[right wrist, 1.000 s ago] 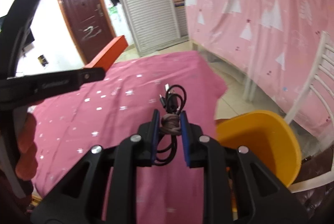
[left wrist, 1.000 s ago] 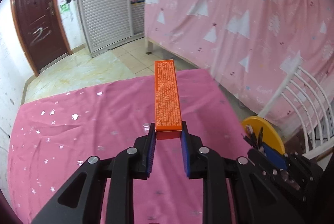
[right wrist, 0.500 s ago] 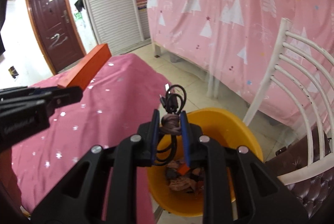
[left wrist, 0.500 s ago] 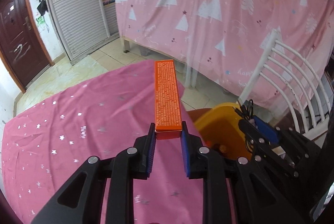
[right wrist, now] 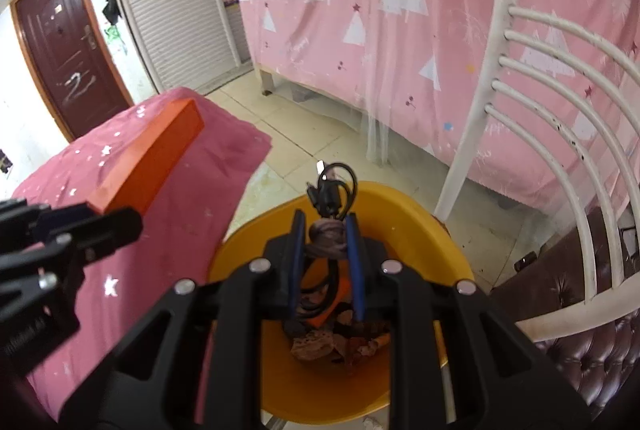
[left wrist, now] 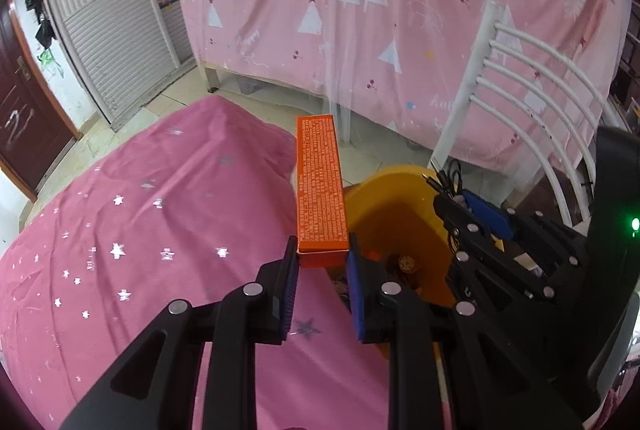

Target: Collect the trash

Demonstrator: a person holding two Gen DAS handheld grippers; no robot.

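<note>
Right gripper (right wrist: 326,250) clamps cable bundle (right wrist: 329,203), lower centre, probably over yellow bin (right wrist: 452,250). Left gripper (left wrist: 322,264) grips orange box (left wrist: 320,189); centre both before release.

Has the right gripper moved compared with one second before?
Yes. The right gripper, shut on the cable, went from over the pink cloth to above the yellow bin.

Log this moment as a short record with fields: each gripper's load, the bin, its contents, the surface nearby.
left gripper: shut on the long orange cardboard box, which sticks out forward over the table's edge
right gripper: shut on the bundled black cable, above the bin's opening
bin: round yellow plastic bin on the tiled floor beside the table
bin contents: brownish scraps at the bottom
surface: pink star-print tablecloth
</note>
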